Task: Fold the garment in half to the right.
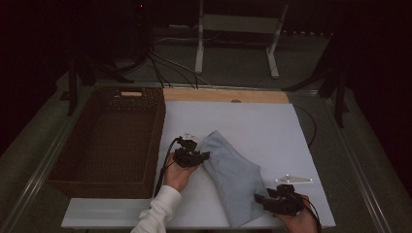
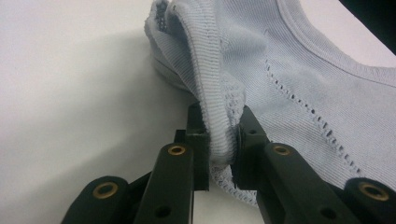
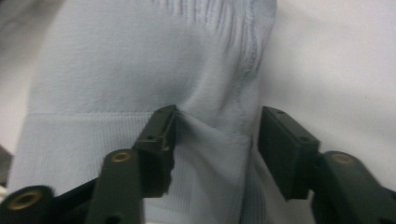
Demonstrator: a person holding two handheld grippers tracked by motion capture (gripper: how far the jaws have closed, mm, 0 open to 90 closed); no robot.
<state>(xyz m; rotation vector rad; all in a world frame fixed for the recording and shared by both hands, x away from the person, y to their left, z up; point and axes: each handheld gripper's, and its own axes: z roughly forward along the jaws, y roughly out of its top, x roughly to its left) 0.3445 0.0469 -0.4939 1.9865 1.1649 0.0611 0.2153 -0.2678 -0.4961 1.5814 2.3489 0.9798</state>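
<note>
i count one garment [image 1: 232,172], one wicker basket [image 1: 109,141] and two grippers. the garment is pale blue knit with ribbed edging and a line of small holes, lying folded on the white board [image 1: 252,126] just right of the basket. my left gripper [image 1: 203,156] is clamped on its ribbed upper edge. my right gripper [image 1: 260,198] sits at the lower end, jaws apart, a pinched fold between them, not pressed.

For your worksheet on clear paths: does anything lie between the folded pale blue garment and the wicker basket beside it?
Nothing visible: bare white tabletop separates the garment from the basket, besides the left gripper clamping its edge.
</note>
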